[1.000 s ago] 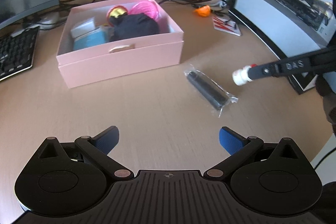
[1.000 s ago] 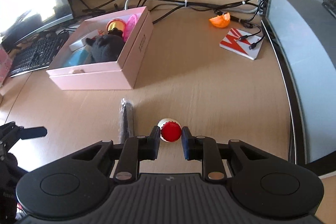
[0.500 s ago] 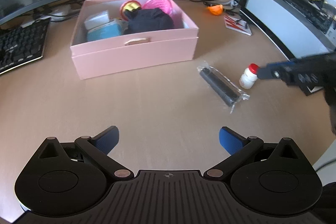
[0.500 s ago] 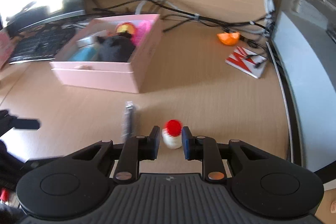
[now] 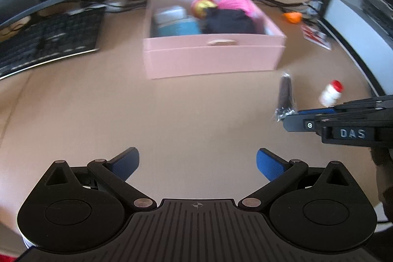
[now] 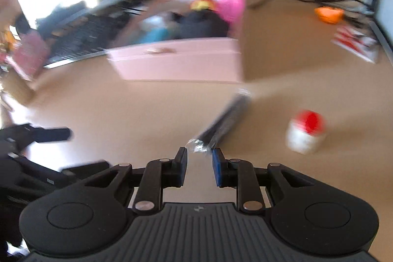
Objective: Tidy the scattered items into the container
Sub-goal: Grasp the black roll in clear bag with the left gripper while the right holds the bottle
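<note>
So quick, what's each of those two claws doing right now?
Left gripper: open, holding nothing.
Right gripper: shut, holding nothing; its tips are at the wrapped black stick's near end.

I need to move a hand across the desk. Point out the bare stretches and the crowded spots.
Bare: the desk between the pink box and left gripper. Crowded: right of it, the wrapped black stick, white bottle and right gripper; cables behind the box.
</note>
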